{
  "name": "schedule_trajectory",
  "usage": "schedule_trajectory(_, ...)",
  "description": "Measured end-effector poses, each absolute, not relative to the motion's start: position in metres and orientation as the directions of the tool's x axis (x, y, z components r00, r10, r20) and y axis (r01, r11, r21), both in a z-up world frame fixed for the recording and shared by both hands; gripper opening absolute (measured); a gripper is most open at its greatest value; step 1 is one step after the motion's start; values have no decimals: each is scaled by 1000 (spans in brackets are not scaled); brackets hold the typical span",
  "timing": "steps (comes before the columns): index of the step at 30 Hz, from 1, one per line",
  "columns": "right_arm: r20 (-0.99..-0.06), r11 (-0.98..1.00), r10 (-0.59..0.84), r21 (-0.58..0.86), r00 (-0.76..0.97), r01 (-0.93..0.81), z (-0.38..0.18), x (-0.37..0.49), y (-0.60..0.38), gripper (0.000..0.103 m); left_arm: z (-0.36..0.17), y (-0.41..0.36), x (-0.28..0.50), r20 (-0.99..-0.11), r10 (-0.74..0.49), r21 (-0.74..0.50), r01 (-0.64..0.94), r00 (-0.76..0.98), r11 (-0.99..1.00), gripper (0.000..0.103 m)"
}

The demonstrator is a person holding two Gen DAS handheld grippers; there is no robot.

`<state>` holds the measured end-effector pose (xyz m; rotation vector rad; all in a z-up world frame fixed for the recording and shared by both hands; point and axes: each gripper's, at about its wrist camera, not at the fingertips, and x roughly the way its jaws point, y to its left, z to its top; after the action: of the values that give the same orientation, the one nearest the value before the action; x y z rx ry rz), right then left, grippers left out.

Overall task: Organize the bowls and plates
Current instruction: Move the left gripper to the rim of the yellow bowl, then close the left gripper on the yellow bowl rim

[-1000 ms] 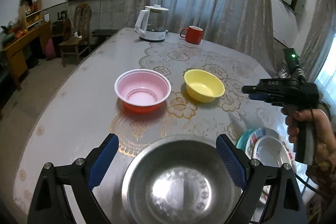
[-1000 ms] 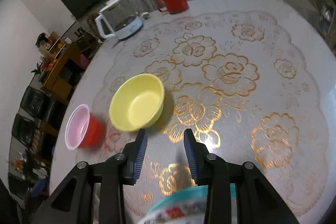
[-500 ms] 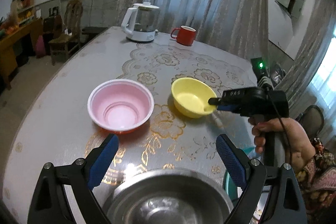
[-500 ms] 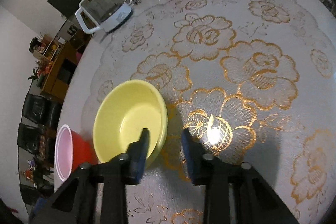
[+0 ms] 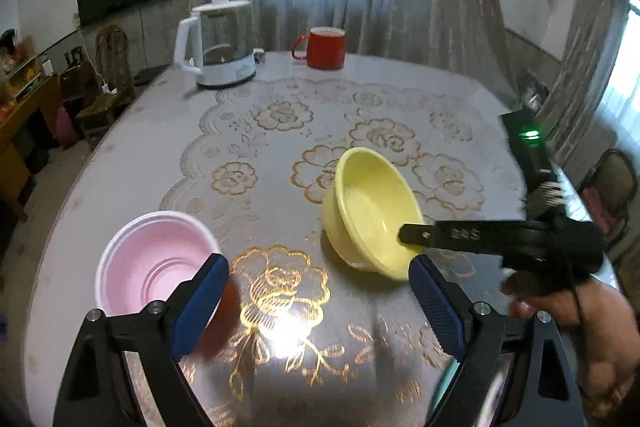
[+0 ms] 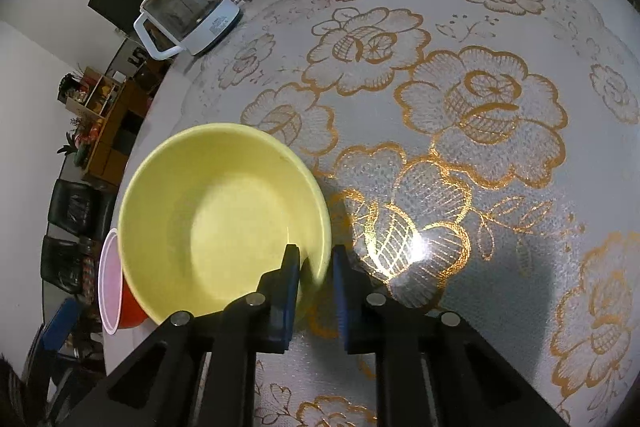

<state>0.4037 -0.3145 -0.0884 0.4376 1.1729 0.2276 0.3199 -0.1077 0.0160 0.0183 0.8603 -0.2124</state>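
Observation:
A yellow bowl (image 5: 372,211) is tilted up off the table, its far side raised. My right gripper (image 6: 314,275) is shut on its near rim, one finger inside and one outside; the bowl fills the left of the right wrist view (image 6: 216,223). In the left wrist view the right gripper (image 5: 412,239) reaches in from the right. A pink bowl (image 5: 154,263) with a red outside sits on the table at the left, just beyond my left gripper (image 5: 316,307), which is open and empty above the table. The pink bowl also shows in the right wrist view (image 6: 110,283).
A white electric kettle (image 5: 218,45) and a red mug (image 5: 324,47) stand at the far side of the table (image 5: 280,131), which has a gold flower cloth. Chairs and a wooden shelf stand to the left of the table.
My right gripper closed on the yellow bowl's rim and tipped it up. My left gripper moved forward, and the steel bowl and plates dropped out of its view.

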Motion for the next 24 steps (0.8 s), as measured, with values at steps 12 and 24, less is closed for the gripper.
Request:
schedule_trajectory(12, -826, 880, 423, 472, 373, 48, -90, 403, -319, 14, -21, -134, 354, -812, -188, -71, 226, 553, 972, 29)
schedule_trajectory(24, -817, 874, 433, 484, 381, 44, -79, 379, -315, 13, -10, -132, 325, -801, -176, -28, 258, 572, 966, 20)
